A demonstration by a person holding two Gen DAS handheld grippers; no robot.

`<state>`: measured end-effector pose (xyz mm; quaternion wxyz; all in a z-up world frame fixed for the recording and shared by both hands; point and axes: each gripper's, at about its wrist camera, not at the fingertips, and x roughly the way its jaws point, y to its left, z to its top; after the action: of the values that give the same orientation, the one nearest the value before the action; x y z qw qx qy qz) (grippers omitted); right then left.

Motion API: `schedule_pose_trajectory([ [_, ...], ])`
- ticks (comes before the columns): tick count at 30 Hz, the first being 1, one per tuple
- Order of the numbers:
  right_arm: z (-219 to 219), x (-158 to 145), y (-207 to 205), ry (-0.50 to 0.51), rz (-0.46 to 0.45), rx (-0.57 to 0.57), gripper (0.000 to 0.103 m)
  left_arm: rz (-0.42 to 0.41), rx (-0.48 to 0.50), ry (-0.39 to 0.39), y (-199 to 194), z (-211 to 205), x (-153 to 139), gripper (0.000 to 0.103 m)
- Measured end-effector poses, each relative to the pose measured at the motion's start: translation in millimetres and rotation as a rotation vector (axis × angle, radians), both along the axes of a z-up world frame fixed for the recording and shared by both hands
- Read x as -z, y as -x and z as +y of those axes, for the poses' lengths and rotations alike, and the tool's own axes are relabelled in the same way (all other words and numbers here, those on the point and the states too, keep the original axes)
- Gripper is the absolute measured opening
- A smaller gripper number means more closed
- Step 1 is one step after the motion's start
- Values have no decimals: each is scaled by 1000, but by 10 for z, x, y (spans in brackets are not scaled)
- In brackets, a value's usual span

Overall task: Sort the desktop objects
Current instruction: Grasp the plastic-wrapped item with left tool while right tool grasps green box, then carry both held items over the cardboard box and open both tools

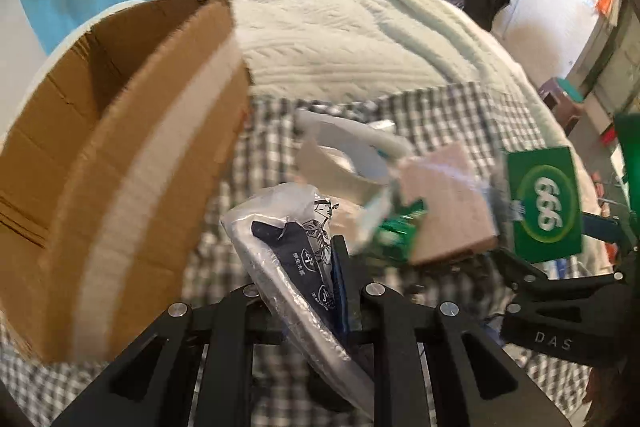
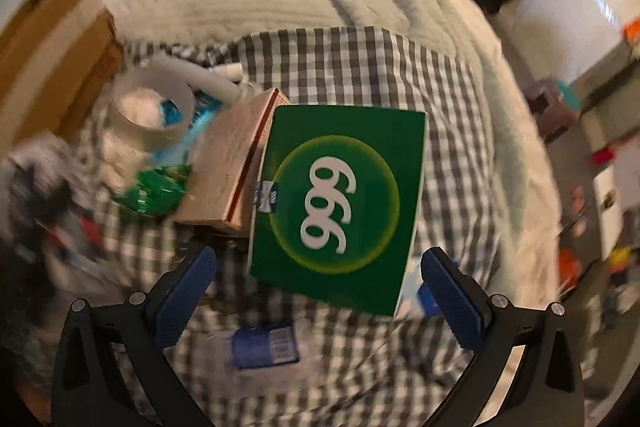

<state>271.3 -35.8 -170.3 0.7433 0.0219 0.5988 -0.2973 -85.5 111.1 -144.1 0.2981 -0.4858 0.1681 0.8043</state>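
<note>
Plastic-wrapped tissue pack (image 1: pixel 296 263) sitting clamped in left tool (image 1: pixel 320 267) beside cardboard box (image 1: pixel 120 155), right tool (image 2: pixel 320 291) standing wide apart around green box (image 2: pixel 340 203), pads not touching it, box lying on checked bedsheet (image 2: pixel 360 67) against tan box (image 2: pixel 232 163).

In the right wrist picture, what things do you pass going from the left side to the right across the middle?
Cardboard box → roll of tape → tan box → green box with 999 on it → pale blanket.
</note>
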Motion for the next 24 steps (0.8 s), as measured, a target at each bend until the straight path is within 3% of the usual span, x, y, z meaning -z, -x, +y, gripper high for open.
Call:
schedule_pose_trajectory([
  [2,-64,26,-3,28,-6,27,103,-11,0,21,131,-8,-11,18],
  [4,-162,75,-3,-4,-5,53,103,2,11,45,198,-12,-47,18],
  [9,-250,163,0,-8,15,54,102,-37,54,21,356,-56,-153,18],
  [12,-275,114,7,-40,-3,57,92,-75,51,0,421,-42,-167,18],
  [17,-305,-39,59,-87,-55,120,89,-88,51,-1,476,30,-303,18],
  [24,-325,-296,254,-111,-74,176,87,-104,26,-151,533,-80,-714,18],
])
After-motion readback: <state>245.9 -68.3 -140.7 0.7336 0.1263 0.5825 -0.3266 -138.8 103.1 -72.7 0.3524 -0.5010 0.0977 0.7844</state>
